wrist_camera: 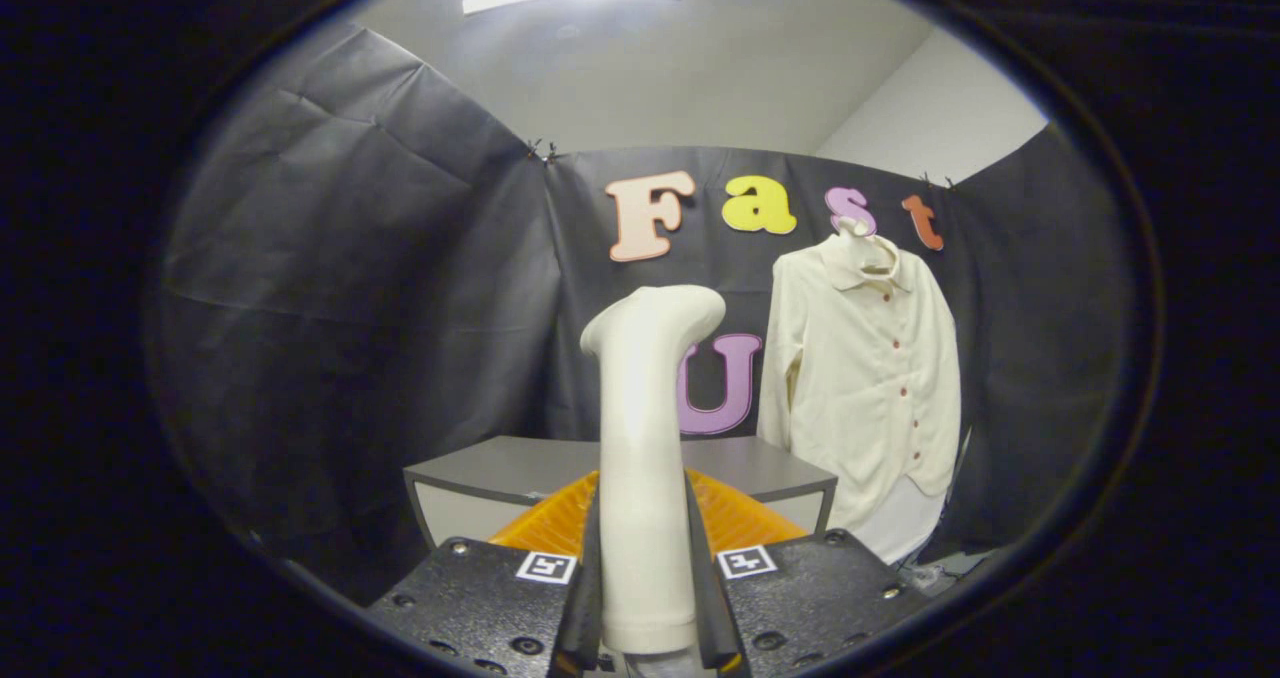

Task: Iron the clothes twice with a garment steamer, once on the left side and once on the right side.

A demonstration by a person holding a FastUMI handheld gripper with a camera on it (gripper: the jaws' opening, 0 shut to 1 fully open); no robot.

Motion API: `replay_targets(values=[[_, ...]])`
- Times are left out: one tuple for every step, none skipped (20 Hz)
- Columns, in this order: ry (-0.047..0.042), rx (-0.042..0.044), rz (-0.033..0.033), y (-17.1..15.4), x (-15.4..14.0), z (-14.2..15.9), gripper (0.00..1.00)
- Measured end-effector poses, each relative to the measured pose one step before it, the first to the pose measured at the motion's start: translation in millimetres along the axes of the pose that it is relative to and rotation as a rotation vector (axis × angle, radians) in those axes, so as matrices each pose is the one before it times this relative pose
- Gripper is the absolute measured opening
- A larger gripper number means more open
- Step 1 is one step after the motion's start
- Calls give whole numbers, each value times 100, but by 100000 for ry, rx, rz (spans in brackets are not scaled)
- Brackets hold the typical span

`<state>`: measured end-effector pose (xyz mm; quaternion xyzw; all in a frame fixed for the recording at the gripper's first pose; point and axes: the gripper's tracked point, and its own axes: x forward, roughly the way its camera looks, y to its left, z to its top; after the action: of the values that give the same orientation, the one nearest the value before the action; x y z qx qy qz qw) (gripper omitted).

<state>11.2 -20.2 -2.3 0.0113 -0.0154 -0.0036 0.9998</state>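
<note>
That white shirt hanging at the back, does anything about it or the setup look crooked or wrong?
Nothing stands out. The shirt hangs straight and buttoned, beyond the table. The gripper holds the steamer upright between its fingers.

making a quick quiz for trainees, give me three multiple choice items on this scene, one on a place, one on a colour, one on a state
1. Where does the shirt hang?
A. ahead and to the right of the steamer, against the booth wall
B. folded on the table
C. between the fingers

2. What colour are the shirt's buttons?
A. blue
B. reddish
C. white

3. What is the claw doing?
A. open, holding nothing
B. shut on the shirt
C. shut on the steamer handle

Answers: 1 A, the shirt hangs beyond the grey table. 2 B, small reddish dots run down its front. 3 C, both fingers press the upright handle's sides.
</note>
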Motion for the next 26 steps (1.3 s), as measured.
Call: replay_targets(values=[[-164,191,-379,-94,-131,-14,37],[-9,89,-291,18,-47,-17,37],[184,71,3,18,32,-55,37],[47,225,89,153,66,-75,37],[334,-145,352,165,137,-112,37],[157,-92,301,235,239,-173,37],[219,-325,249,221,215,-192,37],[785,-454,345,32,225,-428,37],[1136,-24,386,114,350,-433,37],[1023,540,288,25,339,-497,37],[1201,1025,28,4,418,-361,37],[1454,1147,-51,-142,329,-426,37],[1368,1513,17,-69,247,-374,37],[681,1132,-133,-7,246,-243,37],[633,110,-372,-56,324,-58,37],[546,-224,-264,-67,114,-188,37],[591,99,87,34,169,-207,37],[16,340,78,160,199,-9,37],[699,14,207,232,64,-149,37],[606,198,344,132,-4,-292,37],[355,-9,386,277,5,-22,37],[-376,-584,201,213,-7,58,37],[311,-1341,128,102,3,-38,37],[296,-718,166,95,-174,-248,37],[-330,-28,87,55,-171,-39,37],[-3,-483,181,-24,-50,-23,37]])
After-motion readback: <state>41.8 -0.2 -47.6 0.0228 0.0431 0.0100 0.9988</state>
